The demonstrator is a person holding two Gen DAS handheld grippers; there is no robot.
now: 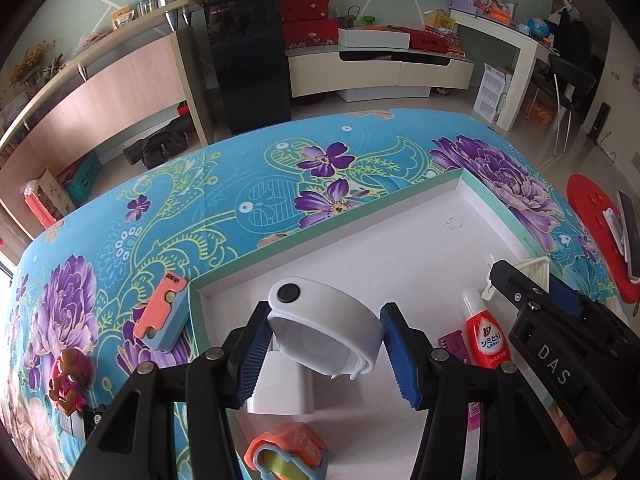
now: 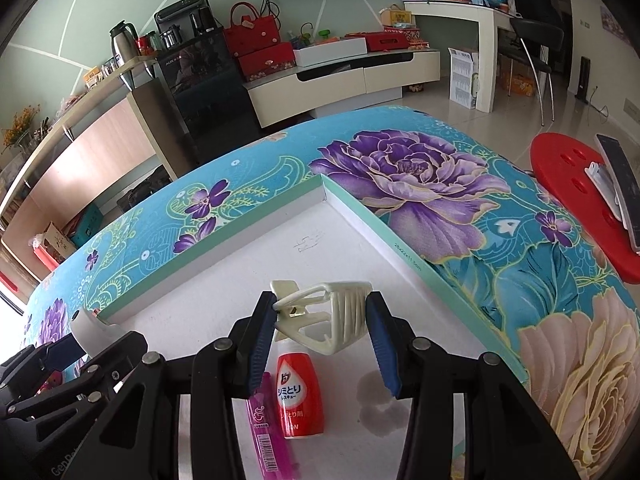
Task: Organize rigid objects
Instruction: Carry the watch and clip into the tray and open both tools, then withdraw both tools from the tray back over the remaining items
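1. A living room with a TV cabinet lies behind a surface under a turquoise cloth with purple flowers (image 1: 328, 160); on it sits the shallow white tray with a mint-green rim (image 1: 400, 240).
2. The left tool (image 1: 326, 350) clamps a white rounded plastic case with a black button (image 1: 324, 328), held above the tray's near left corner. It looks stiff, light and smooth-sided; hold it across its flat flanks.
3. The right tool (image 2: 322, 330) grips a cream plastic claw hair clip (image 2: 324, 312) over the tray's middle: rigid but thin-ribbed, so press gently.

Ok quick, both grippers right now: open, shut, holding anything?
Left gripper: shut on the white round case, over the tray.
Right gripper: shut on the cream hair claw clip.
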